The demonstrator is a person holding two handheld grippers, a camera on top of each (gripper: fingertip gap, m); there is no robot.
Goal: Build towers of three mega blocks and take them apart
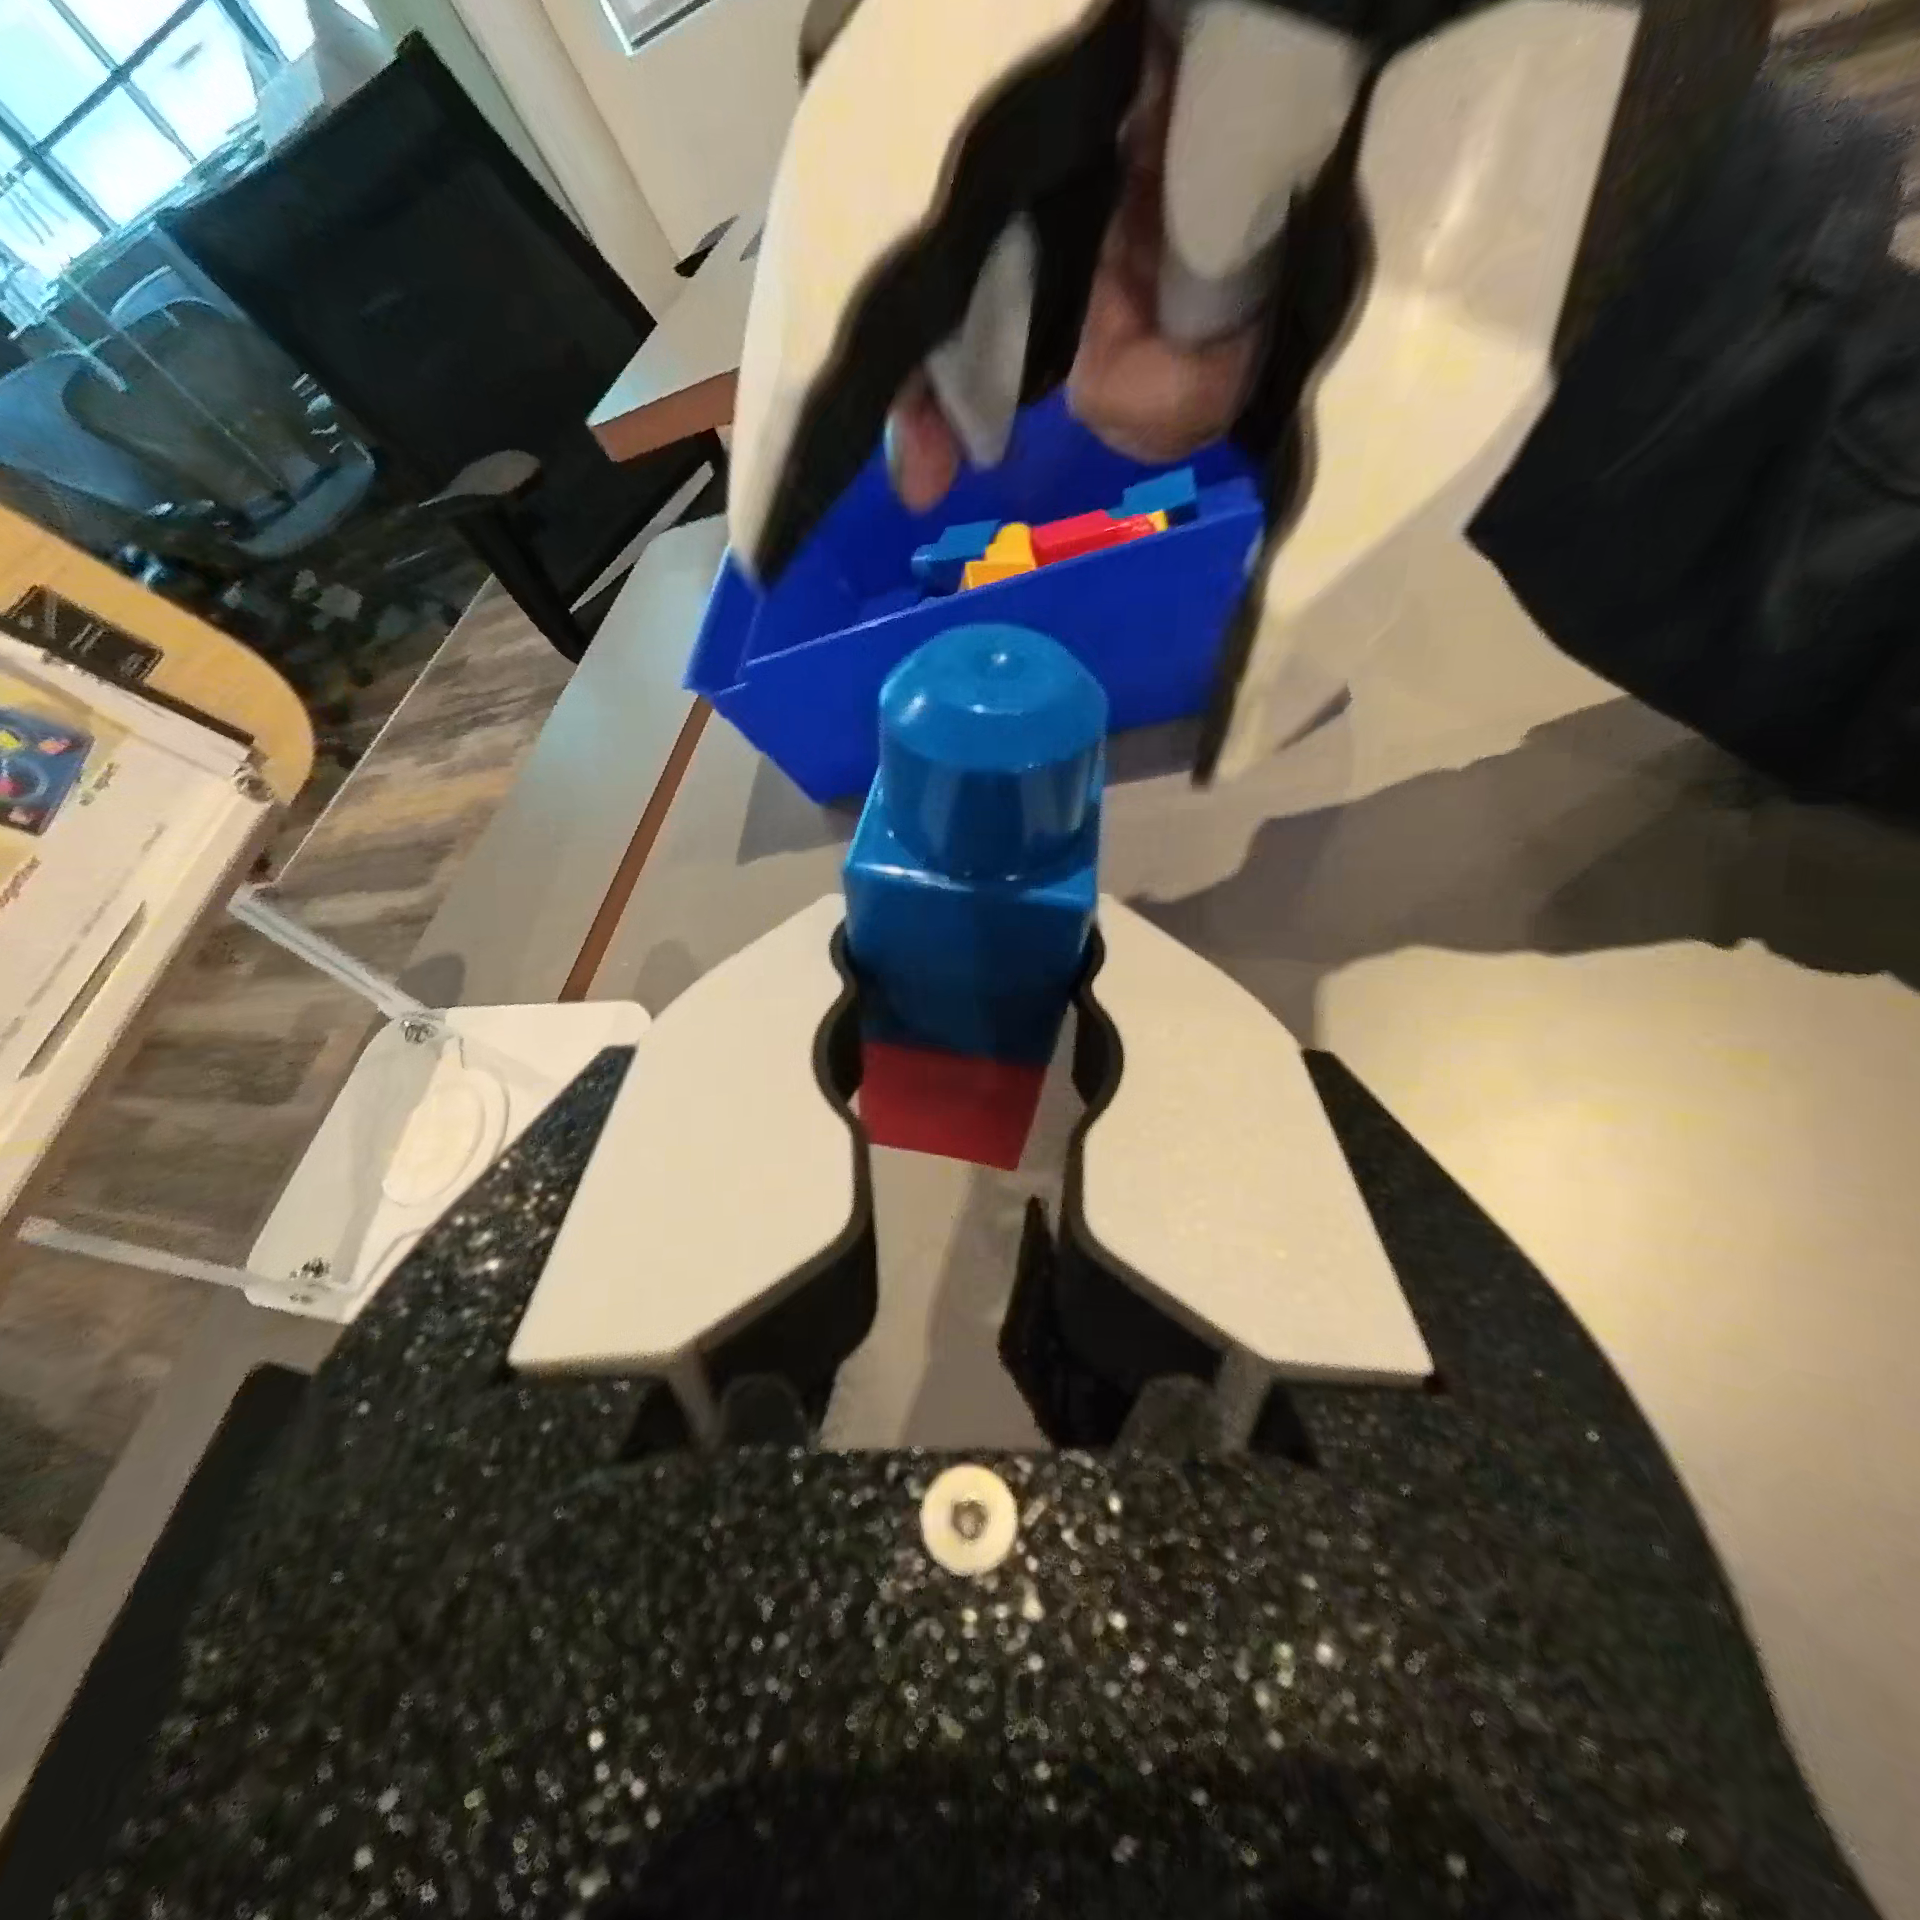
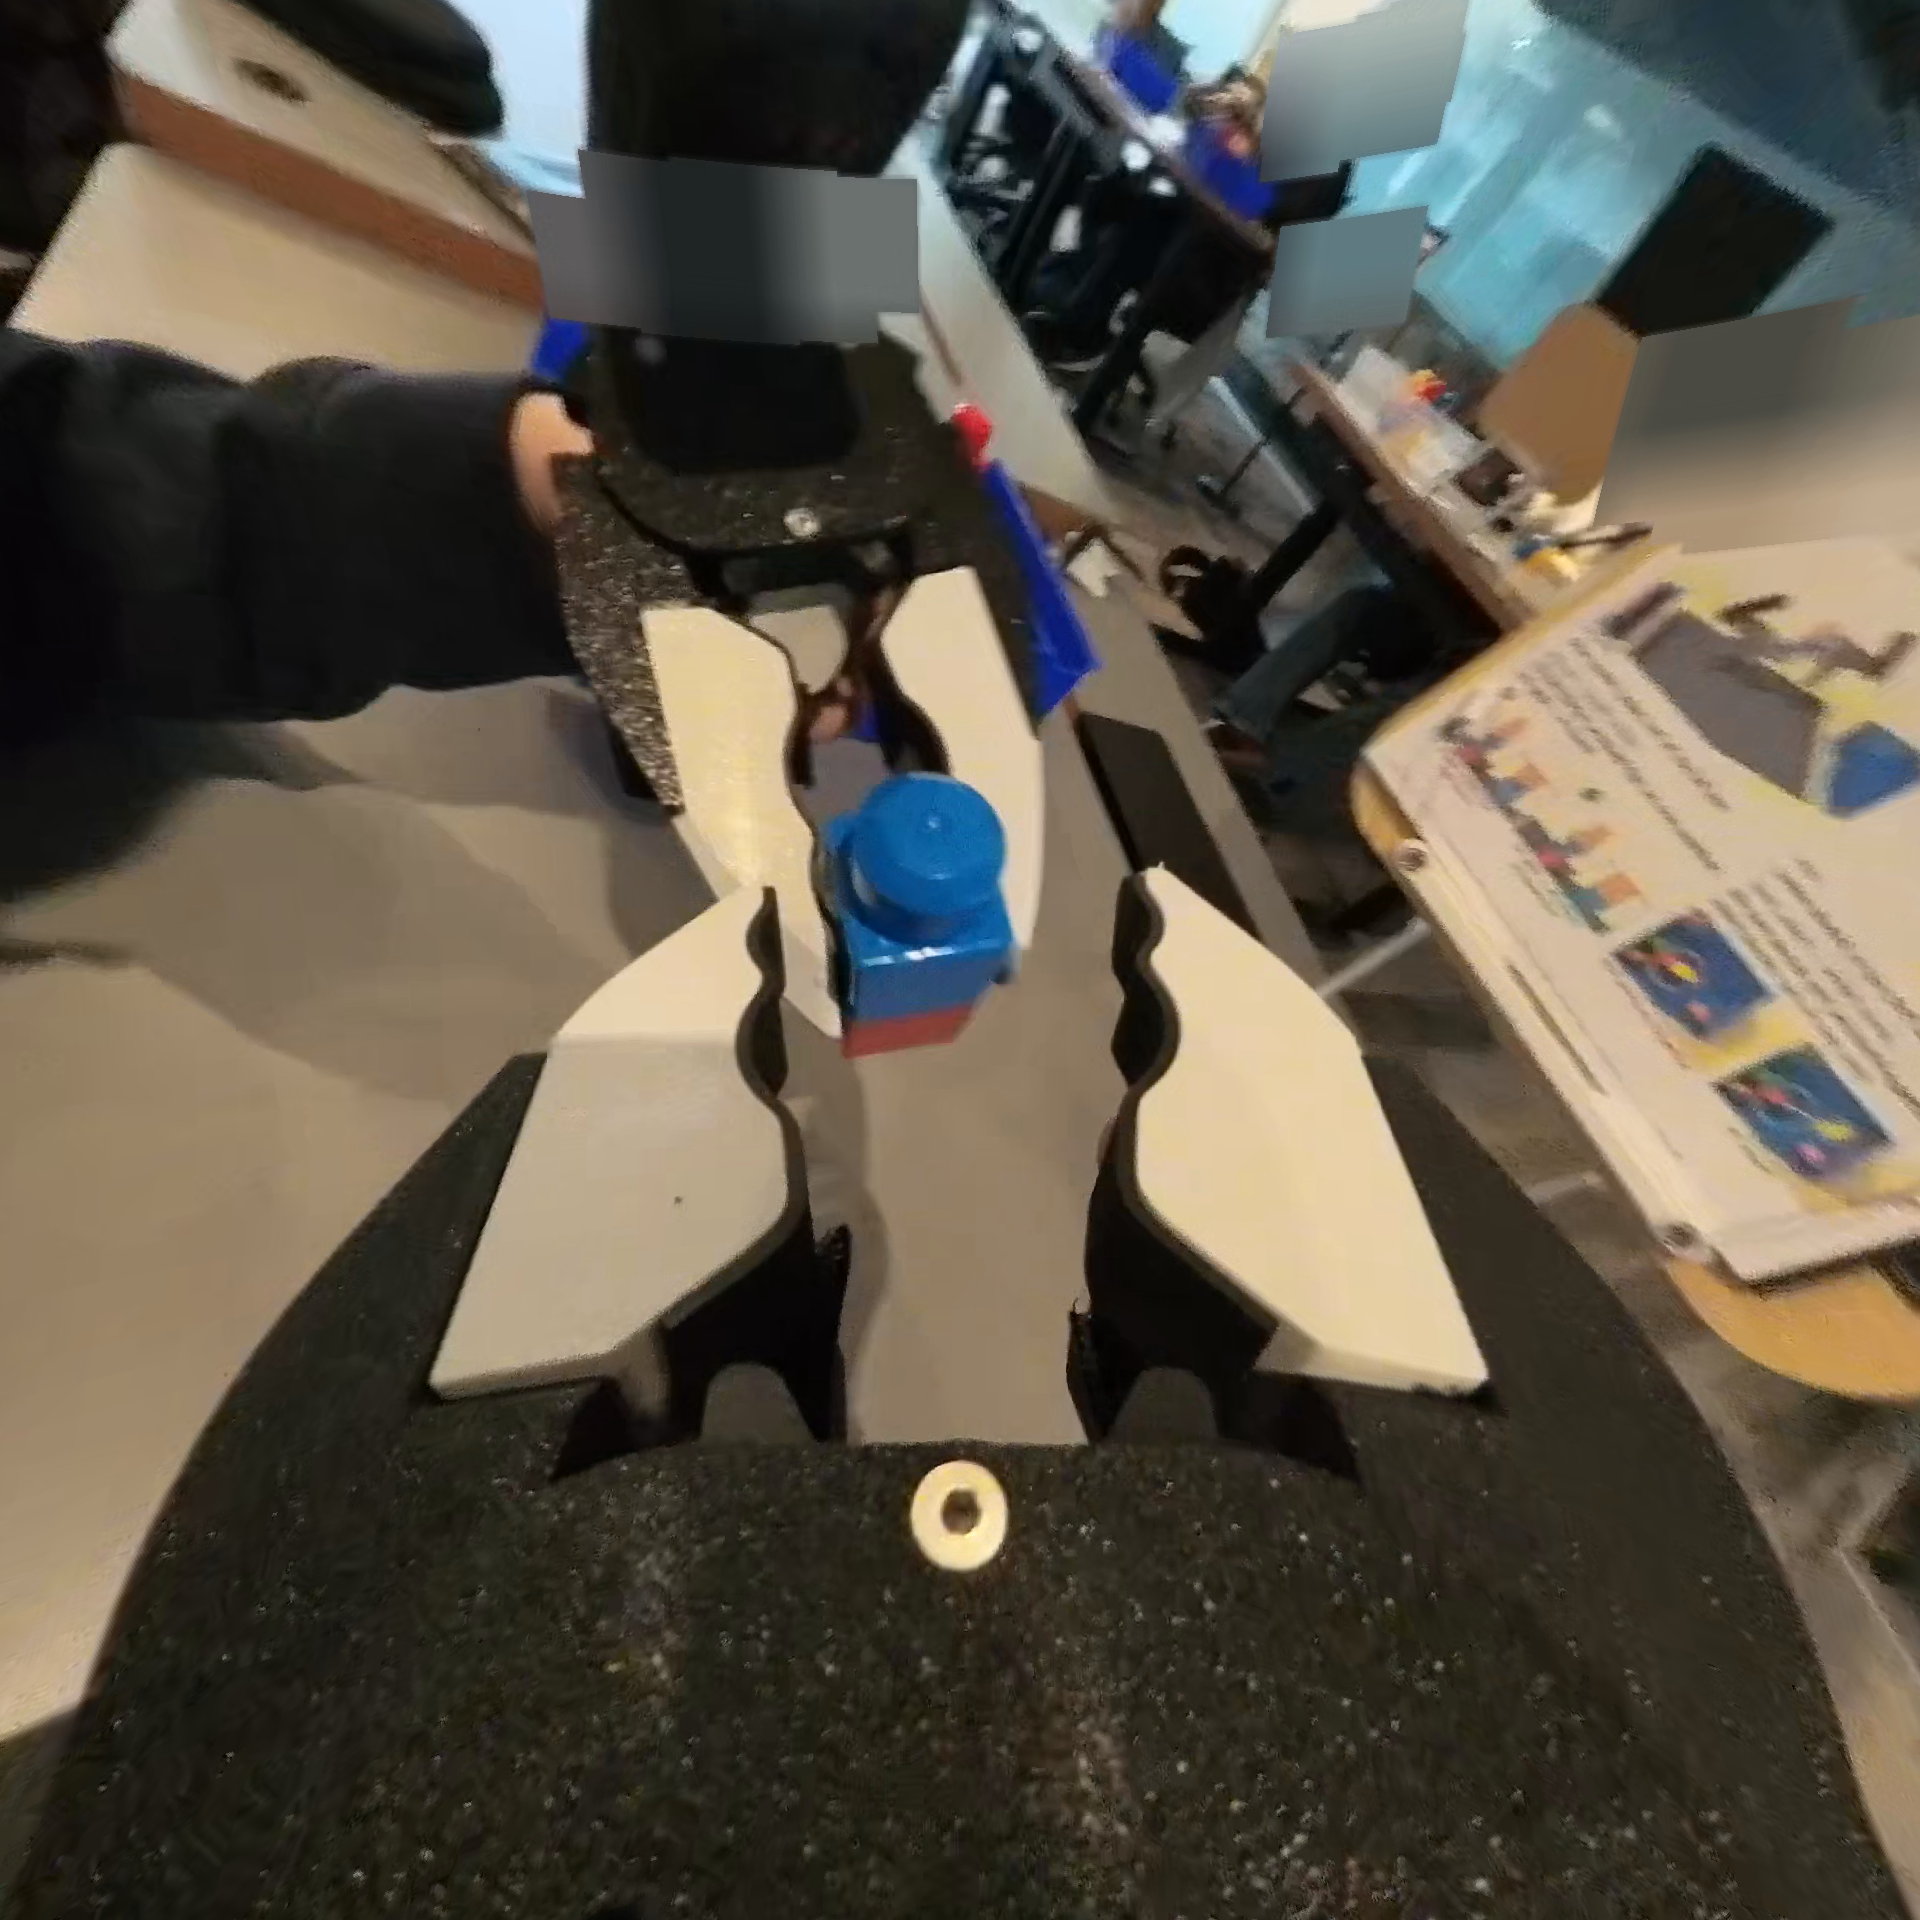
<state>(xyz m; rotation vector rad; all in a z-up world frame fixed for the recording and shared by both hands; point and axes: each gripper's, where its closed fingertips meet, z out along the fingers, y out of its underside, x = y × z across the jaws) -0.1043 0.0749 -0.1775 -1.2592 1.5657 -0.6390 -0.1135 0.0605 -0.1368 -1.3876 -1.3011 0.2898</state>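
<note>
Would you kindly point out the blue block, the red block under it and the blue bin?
blue block (image 1: pixel 977 914): left wrist view, its front face.
red block (image 1: pixel 951 1107): left wrist view, its visible face.
blue bin (image 1: pixel 997 655): left wrist view, its near wall.

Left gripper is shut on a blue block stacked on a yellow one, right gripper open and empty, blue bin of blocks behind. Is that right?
One thing is off: the block under the blue block is red, not yellow, as the left wrist view shows. The rest holds: the left gripper is shut on the stack, the right gripper is open and empty, and the blue bin of blocks sits behind.
</note>
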